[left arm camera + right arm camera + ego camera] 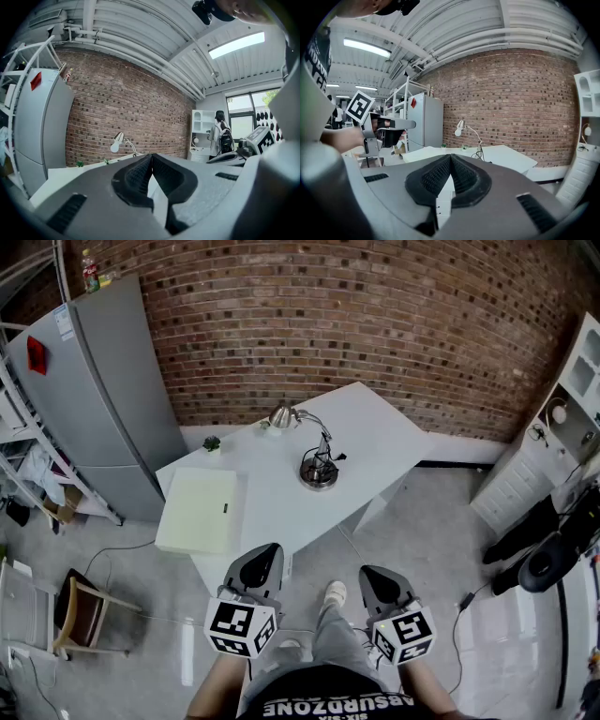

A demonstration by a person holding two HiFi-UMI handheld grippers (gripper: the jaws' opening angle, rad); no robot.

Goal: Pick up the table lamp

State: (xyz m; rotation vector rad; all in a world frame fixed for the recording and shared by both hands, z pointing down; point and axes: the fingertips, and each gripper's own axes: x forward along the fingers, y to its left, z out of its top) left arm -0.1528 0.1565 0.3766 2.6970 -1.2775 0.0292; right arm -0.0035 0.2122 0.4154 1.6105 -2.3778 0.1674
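Well, lamp not reached yet.
Left gripper (267, 551) and right gripper (373, 574) are both closed on nothing, at the table's (375, 432) near edge. The table lamp (319, 471) stands mid-table, ahead between them, arm arching left; neither gripper is clearly nearer.

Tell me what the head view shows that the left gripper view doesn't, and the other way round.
Only the head view: a pale green pad lying flat on the white table, a wooden chair on the floor at the left, and the person's shoe.
Only the left gripper view: a person with a backpack standing in the background at the right, and the bright ceiling light panel.
Both: the table lamp on the table, the brick wall and the grey fridge.
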